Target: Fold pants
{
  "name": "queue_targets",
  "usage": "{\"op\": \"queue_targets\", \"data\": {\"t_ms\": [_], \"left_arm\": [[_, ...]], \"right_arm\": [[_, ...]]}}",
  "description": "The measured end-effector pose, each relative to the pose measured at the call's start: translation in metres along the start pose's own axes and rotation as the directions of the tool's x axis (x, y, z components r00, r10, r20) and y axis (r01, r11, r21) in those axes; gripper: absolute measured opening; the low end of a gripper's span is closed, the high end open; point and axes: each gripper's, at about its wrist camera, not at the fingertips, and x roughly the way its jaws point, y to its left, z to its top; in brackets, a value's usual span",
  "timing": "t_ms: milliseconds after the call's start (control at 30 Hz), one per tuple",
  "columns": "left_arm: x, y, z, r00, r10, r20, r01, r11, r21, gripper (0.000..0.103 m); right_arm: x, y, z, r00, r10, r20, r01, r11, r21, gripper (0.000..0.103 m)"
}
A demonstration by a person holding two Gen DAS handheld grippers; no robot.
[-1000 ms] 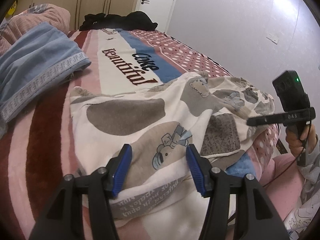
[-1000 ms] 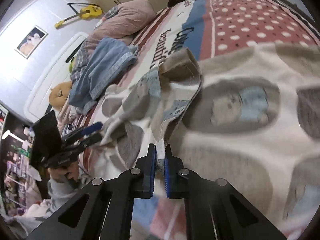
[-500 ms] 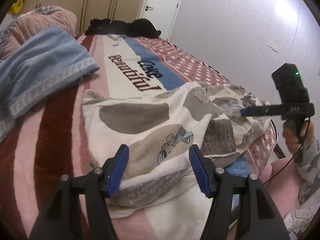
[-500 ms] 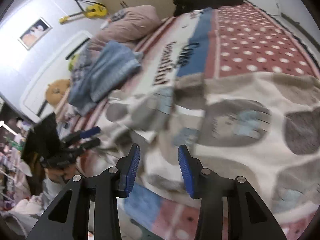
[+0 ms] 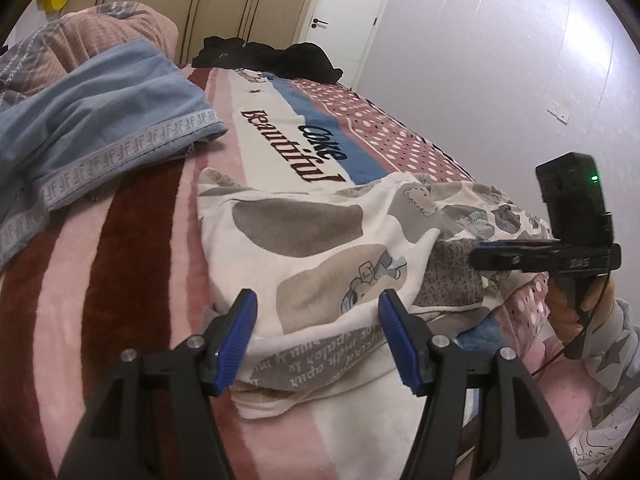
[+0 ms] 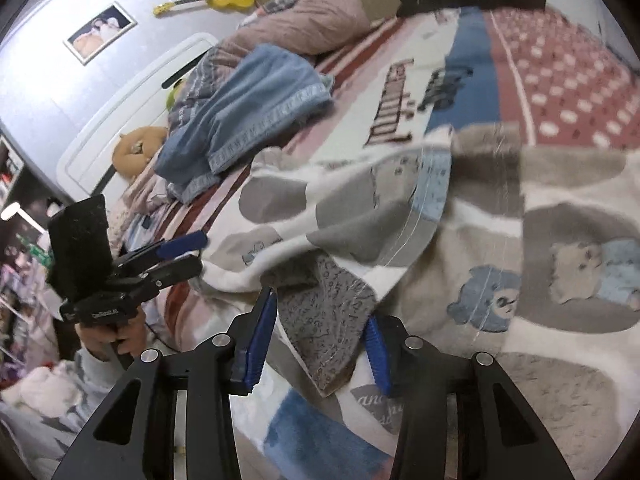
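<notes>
The pants (image 5: 320, 240) lie spread on the bed (image 5: 132, 264), one flap already folded over. The right gripper (image 6: 318, 336) just let go, its fingers apart around a grey corner; the left gripper (image 5: 318, 336) hovers released, probably eyeing the waistband edge next.

Both cameras hang low and close over the pants (image 5: 320, 232) on the bed (image 5: 120, 280), angled down. The left-wrist view looks from the pants' near edge toward the wardrobe (image 5: 224, 4); the right-wrist view (image 6: 400, 216) looks from their other side. Both show the pants and each other's tool.
</notes>
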Motion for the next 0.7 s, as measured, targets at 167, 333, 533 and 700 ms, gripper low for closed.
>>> {"op": "queue_targets", "data": {"t_ms": [167,333,533,700], "left_arm": [[0.001,-0.001,0.001,1.000,0.001,0.002,-0.001,1.000,-0.002,0.059],[-0.004,0.000,0.000,1.000,0.005,0.007,-0.005,1.000,-0.005,0.059],[-0.003,0.000,-0.001,1.000,0.015,-0.002,-0.015,1.000,0.001,0.059],[0.007,-0.007,-0.007,1.000,0.013,-0.028,-0.012,1.000,0.022,0.059]], "right_arm": [[0.000,0.004,-0.003,0.998,0.053,-0.018,-0.053,0.999,-0.011,0.034],[0.024,0.000,-0.004,0.998,0.025,-0.057,-0.025,1.000,0.012,0.002],[-0.007,-0.004,0.001,0.999,0.049,0.015,-0.050,0.998,0.033,0.001],[-0.035,-0.032,-0.007,1.000,-0.011,-0.004,0.012,0.996,0.092,0.001]]}}
